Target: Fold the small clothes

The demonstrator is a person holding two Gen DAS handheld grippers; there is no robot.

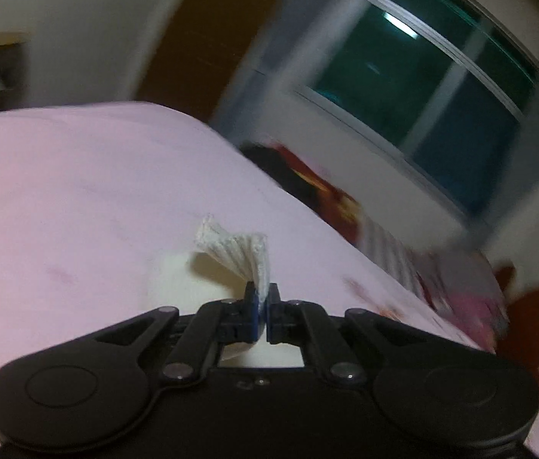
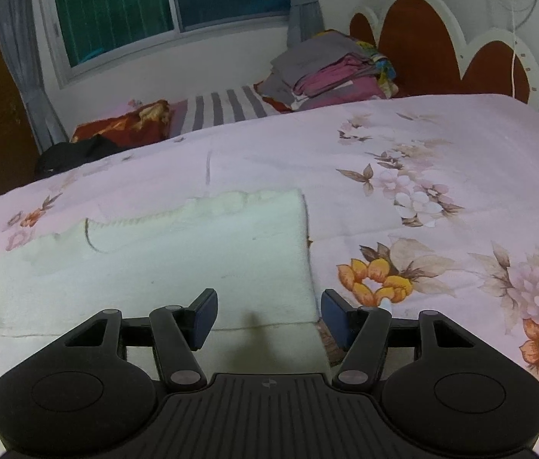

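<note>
A cream knitted garment (image 2: 193, 252) lies flat on the pink floral bedsheet (image 2: 422, 145). In the left wrist view its ribbed edge (image 1: 235, 250) fans out above my left gripper (image 1: 263, 292), which is shut on that edge and holds it lifted off the pink sheet (image 1: 78, 191). My right gripper (image 2: 269, 306) is open, its blue pads wide apart over the garment's near right corner. Nothing is pinched between them. The picture from the left wrist is blurred.
A pile of folded clothes (image 2: 330, 72) sits at the far side by the red and white headboard (image 2: 422, 38). A striped cloth (image 2: 227, 109), a red patterned pillow (image 2: 128, 122) and a black cloth (image 2: 74, 155) lie below the window (image 2: 155, 4).
</note>
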